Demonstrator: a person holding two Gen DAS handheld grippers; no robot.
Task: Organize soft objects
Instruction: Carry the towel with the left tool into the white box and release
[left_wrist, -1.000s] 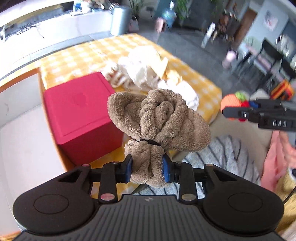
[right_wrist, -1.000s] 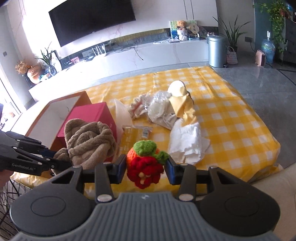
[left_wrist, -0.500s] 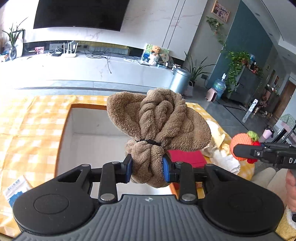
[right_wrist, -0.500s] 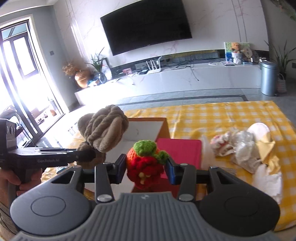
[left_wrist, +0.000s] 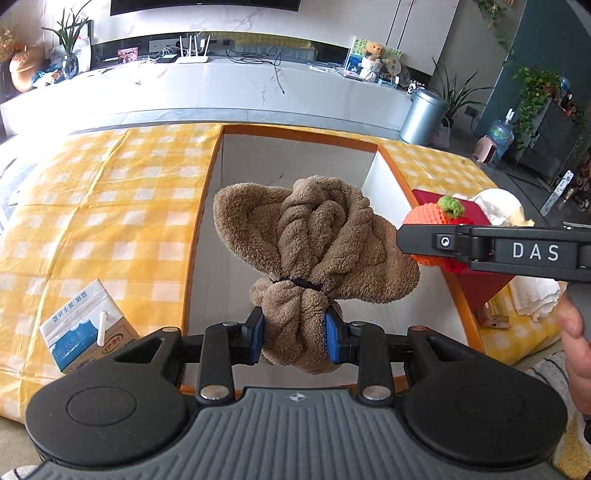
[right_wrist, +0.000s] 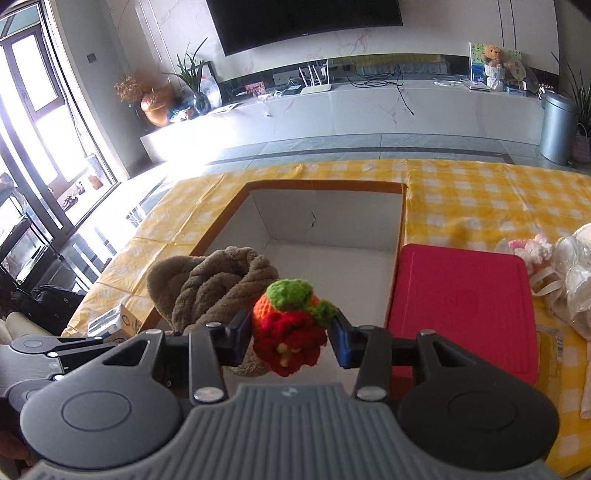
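Hanging over the open, bare box (left_wrist: 295, 158), a brown plush bundle (left_wrist: 314, 251) is pinched in the left claw (left_wrist: 294, 341); beside it a crocheted fruit (right_wrist: 291, 325) is pinched in the right claw (right_wrist: 291, 341). Neither has been dropped in yet, so nothing is judged sorted. More soft things (right_wrist: 532, 251) are left on the checked tabletop (right_wrist: 480, 199) beyond the red box (right_wrist: 461, 306).

Left gripper (left_wrist: 294, 340): jaws partly closed, both blue pads pressed into the sides of a brown plush bundle (left_wrist: 314, 251) that rises ahead of the fingertips. Right gripper (right_wrist: 291, 338): jaws pinching a crocheted toy (right_wrist: 291, 328) between the pads (its green top above the jaw line). A hand (left_wrist: 576, 350) grips the right gripper's handle.
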